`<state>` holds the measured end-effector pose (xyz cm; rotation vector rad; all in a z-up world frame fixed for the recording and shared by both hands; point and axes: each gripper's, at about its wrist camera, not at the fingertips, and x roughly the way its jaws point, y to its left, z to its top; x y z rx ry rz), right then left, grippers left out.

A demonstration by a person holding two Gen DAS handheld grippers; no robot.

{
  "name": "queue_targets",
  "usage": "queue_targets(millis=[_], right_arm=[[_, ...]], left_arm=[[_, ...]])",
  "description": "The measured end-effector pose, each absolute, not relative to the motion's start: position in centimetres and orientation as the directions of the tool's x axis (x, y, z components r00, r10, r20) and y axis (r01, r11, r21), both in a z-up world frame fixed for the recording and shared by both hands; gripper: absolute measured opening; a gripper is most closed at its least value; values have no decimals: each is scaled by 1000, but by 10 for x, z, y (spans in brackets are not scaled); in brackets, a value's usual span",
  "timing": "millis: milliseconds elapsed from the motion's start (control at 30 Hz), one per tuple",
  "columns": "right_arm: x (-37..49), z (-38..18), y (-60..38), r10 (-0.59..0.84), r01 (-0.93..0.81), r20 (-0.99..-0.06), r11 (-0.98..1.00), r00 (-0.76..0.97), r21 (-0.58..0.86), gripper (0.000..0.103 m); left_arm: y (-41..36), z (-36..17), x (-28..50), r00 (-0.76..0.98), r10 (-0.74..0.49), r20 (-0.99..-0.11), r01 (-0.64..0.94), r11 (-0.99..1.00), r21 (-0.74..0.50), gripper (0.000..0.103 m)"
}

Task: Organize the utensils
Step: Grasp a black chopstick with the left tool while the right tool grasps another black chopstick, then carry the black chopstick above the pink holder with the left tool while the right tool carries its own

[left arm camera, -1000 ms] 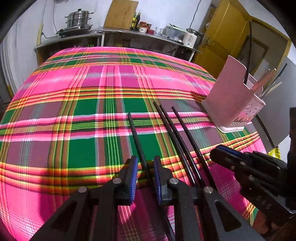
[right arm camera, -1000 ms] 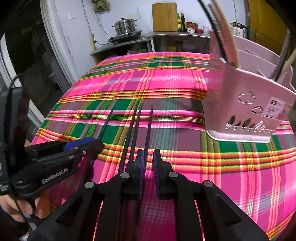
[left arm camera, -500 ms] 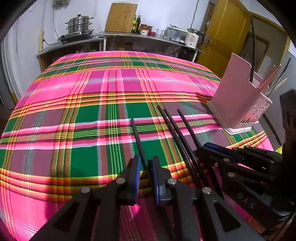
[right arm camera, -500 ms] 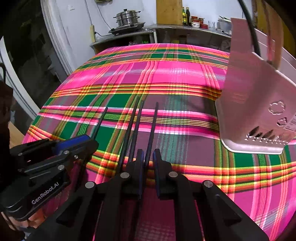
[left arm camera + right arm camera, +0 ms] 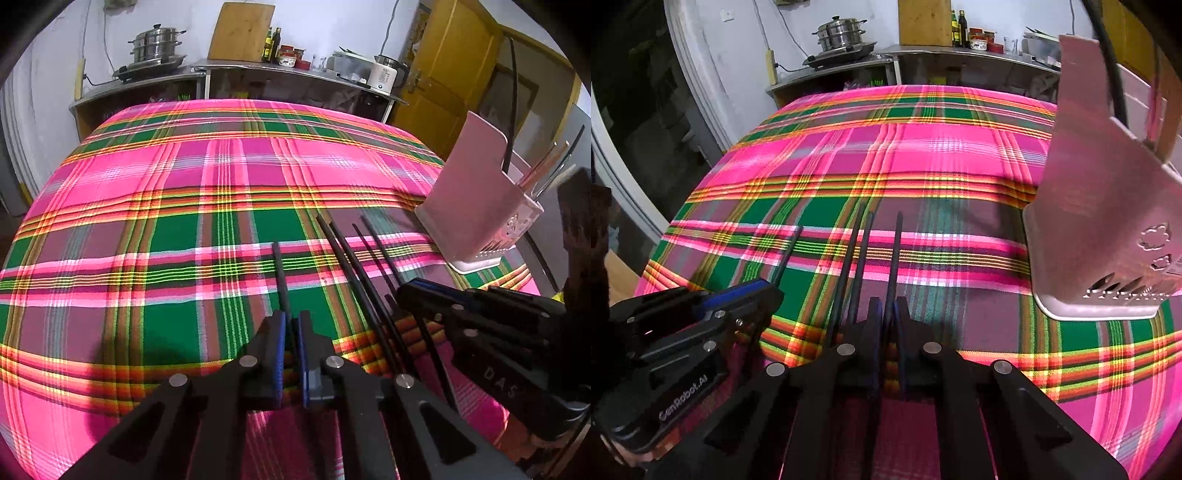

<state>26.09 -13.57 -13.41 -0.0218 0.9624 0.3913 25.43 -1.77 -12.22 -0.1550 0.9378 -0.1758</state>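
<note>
woven plaid cloth [image 5: 147,221], matt black chopsticks [image 5: 343,251], smooth pink plastic holder [image 5: 469,192], shiny steel pot [image 5: 157,44]

Pink, green and yellow plaid tablecloth [image 5: 147,206], black chopsticks [image 5: 857,254], pale pink utensil holder [image 5: 476,206], yellow door [image 5: 454,85]

The left gripper [image 5: 291,332] has just been closing its jaws, which now pinch a single black chopstick [image 5: 280,273] lying on the pink-and-green plaid cloth [image 5: 147,221] over the table. Just to its right lie three more black chopsticks [image 5: 354,266], with the right gripper [image 5: 410,291] low over their near ends. Beyond them stands a pink utensil holder [image 5: 469,199] with utensils upright inside.
</note>
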Motion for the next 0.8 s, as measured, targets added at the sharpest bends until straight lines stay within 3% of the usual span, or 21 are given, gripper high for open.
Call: queue_targets(millis=[800], right_arm=[[208, -39, -163, 386, -350, -649, 917, 656, 192, 6]], left_arm=[[-9, -15, 208, 713, -313, -627, 191, 948, -256, 5]])
